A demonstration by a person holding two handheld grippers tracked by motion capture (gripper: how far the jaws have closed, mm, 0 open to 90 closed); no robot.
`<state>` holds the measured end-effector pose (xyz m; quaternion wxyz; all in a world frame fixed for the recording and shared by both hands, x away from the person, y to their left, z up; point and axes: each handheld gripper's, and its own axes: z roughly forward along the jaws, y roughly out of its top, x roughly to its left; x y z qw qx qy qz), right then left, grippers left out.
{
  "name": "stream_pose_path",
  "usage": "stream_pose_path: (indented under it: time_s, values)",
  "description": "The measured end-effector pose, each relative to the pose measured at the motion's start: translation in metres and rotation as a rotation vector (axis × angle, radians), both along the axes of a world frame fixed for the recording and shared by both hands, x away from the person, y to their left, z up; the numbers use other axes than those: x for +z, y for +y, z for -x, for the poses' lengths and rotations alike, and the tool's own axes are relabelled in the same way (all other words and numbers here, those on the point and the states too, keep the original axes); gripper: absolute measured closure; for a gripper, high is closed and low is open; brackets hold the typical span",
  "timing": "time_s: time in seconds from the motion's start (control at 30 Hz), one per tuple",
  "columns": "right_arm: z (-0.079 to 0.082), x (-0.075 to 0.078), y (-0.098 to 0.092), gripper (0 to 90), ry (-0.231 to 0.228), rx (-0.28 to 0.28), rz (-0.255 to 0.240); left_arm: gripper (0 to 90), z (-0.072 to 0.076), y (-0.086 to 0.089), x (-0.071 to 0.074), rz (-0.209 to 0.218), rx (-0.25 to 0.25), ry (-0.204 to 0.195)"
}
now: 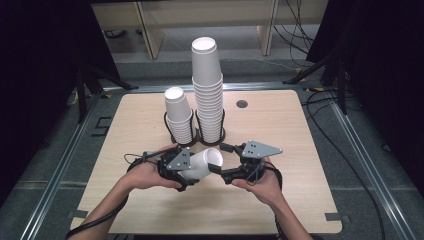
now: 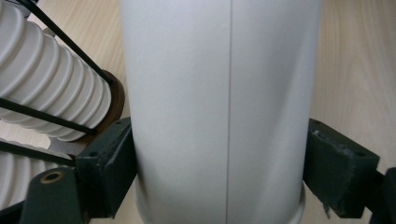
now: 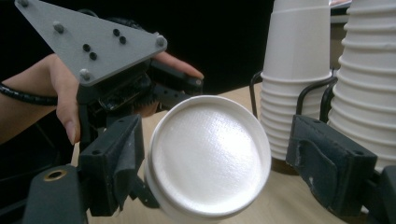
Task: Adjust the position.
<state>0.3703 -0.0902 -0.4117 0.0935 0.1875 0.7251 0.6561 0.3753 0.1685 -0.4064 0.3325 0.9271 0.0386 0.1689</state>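
A person at a pale wooden desk (image 1: 150,210) holds a single white paper cup (image 1: 204,164) on its side just above the near middle of the desktop, its closed base turned towards the right. The left tool (image 1: 192,175) is clamped on the cup's body, both black pads pressed flat against the paper wall near the rim end; seen from the left gripper view, the cup (image 2: 219,107) fills the gap between the jaws. The right tool (image 1: 216,168) stands with its jaws spread wide at either side of the cup's round base (image 3: 210,154), touching nothing. Both hands come in low from the near edge, wrists level, knuckles outward, the tools pointing at each other. Just beyond them stand two stacks of white paper cups in black wire holders, the short stack (image 1: 179,116) on the left and the tall stack (image 1: 208,90) on the right. The handover looks best done by closing the right tool gently on the base end, lest the thin wall buckle, and by freeing the left grip only once the cup sits firm.
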Motion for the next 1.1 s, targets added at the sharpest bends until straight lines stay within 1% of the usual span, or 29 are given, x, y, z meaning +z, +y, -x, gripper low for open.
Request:
stream_pose_path:
  time_s: [0.03,0.07,0.1,0.13,0.2,0.27,0.3,0.37,0.4,0.43,0.47,0.5,0.57,0.6,0.7,0.73,0.77,0.8,0.87,0.93,0.97,1.0,1.03,1.07,1.1]
  values:
    - [0.001,-0.001,-0.001,19.8,0.018,-0.001,0.007,17.9,0.001,0.0,0.001,-0.03,-0.005,-0.009]
    - [0.002,-0.001,-0.001,19.9,0.044,0.01,0.014,18.0,0.001,-0.001,0.001,-0.046,-0.004,-0.018]
    - [0.002,-0.001,-0.001,19.8,0.047,0.016,0.018,18.0,0.001,-0.001,0.003,-0.088,-0.018,-0.025]
    - [0.001,-0.002,-0.002,19.9,0.029,0.014,0.04,18.1,0.002,-0.001,0.003,-0.095,-0.018,-0.04]
    - [0.001,-0.004,-0.002,20.1,0.033,0.028,0.054,18.2,0.002,-0.001,0.004,-0.108,-0.033,-0.036]
    - [0.002,-0.006,-0.002,20.1,0.045,0.032,0.078,18.3,0.002,-0.001,0.005,-0.124,-0.042,-0.035]
    - [0.002,-0.008,-0.001,20.1,0.049,0.048,0.076,18.4,0.002,-0.001,0.005,-0.133,-0.045,-0.034]
    - [0.004,-0.01,0.0,20.1,0.062,0.048,0.1,18.6,0.002,-0.001,0.005,-0.147,-0.052,-0.035]
    - [0.005,-0.011,0.001,20.1,0.058,0.032,0.09,18.6,0.002,0.0,0.005,-0.15,-0.053,-0.032]
    - [0.005,-0.01,0.0,20.1,0.049,0.038,0.106,18.7,0.002,0.0,0.006,-0.157,-0.057,-0.028]
    - [0.004,-0.011,0.001,20.0,0.059,0.049,0.108,18.7,0.002,0.0,0.006,-0.165,-0.06,-0.028]
    - [0.004,-0.011,0.002,20.1,0.058,0.053,0.1,18.7,0.002,0.0,0.006,-0.172,-0.063,-0.027]
    - [0.005,-0.011,0.002,20.1,0.06,0.048,0.114,18.7,0.001,0.0,0.007,-0.184,-0.07,-0.021]
    - [0.005,-0.011,0.003,20.1,0.071,0.053,0.109,18.8,0.001,0.0,0.007,-0.186,-0.07,-0.015]
    - [0.004,-0.012,0.004,20.1,0.056,0.048,0.097,18.8,0.0,0.0,0.008,-0.208,-0.074,0.003]
    - [0.004,-0.012,0.004,20.1,0.058,0.051,0.106,18.8,0.0,0.001,0.008,-0.218,-0.078,0.011]
    - [0.005,-0.013,0.005,20.1,0.069,0.056,0.107,18.8,0.0,0.001,0.008,-0.227,-0.082,0.014]
    - [0.004,-0.013,0.006,20.1,0.058,0.058,0.108,18.8,0.0,0.0,0.009,-0.237,-0.084,0.021]
    - [0.004,-0.014,0.007,19.9,0.065,0.054,0.114,19.0,0.0,0.0,0.009,-0.256,-0.09,0.036]
    - [0.004,-0.017,0.009,19.7,0.055,0.066,0.107,19.1,0.0,0.0,0.009,-0.276,-0.099,0.049]
    - [0.005,-0.017,0.009,19.7,0.072,0.071,0.12,19.1,0.0,0.0,0.009,-0.282,-0.103,0.043]
    - [0.005,-0.018,0.01,20.3,0.059,0.068,0.121,19.1,0.0,0.0,0.01,-0.279,-0.102,0.046]
    - [0.005,-0.019,0.01,21.4,0.058,0.075,0.122,19.1,0.0,-0.001,0.01,-0.277,-0.102,0.045]
    - [0.005,-0.02,0.012,21.7,0.07,0.084,0.111,19.1,0.0,-0.001,0.011,-0.273,-0.103,0.047]
    - [0.004,-0.021,0.012,21.7,0.056,0.083,0.122,19.1,0.0,-0.001,0.011,-0.276,-0.107,0.045]
